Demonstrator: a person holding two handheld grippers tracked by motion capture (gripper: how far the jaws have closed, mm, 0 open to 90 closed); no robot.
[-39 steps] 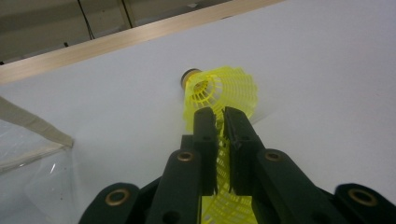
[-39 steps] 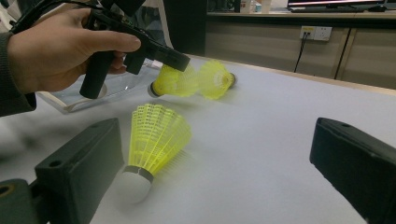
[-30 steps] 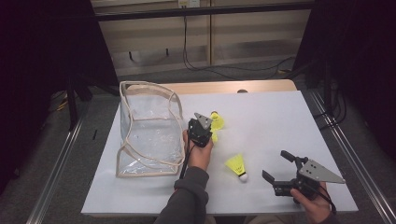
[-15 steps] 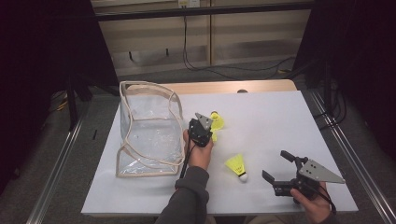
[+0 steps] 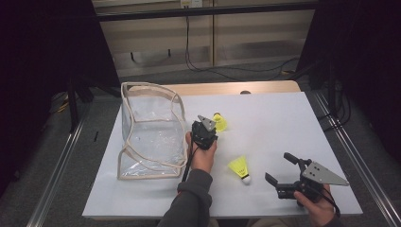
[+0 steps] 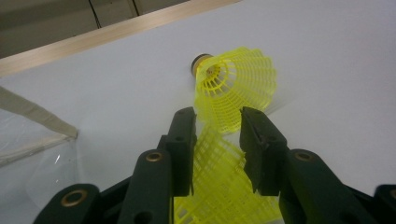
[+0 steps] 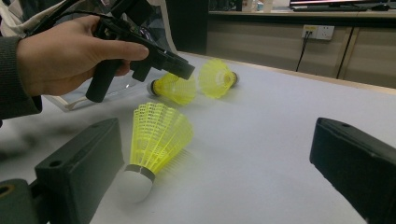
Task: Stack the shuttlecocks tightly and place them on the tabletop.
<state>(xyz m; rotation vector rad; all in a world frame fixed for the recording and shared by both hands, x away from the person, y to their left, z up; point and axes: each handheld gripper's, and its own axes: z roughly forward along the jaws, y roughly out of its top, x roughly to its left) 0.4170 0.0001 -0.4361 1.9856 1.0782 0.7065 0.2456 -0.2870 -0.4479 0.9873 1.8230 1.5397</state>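
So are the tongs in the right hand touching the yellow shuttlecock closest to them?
Apart. The high view shows a strip of bare white table between the open right tongs and the shuttlecock.

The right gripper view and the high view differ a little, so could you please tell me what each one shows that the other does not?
The right gripper view adds a third shuttlecock lying between the jaws of the left gripper, which have just been opening. The high view adds the whole clear bag and the right gripper seen from above, jaws wide apart. Both share the near shuttlecock with the white tip, the far shuttlecock and the white table.
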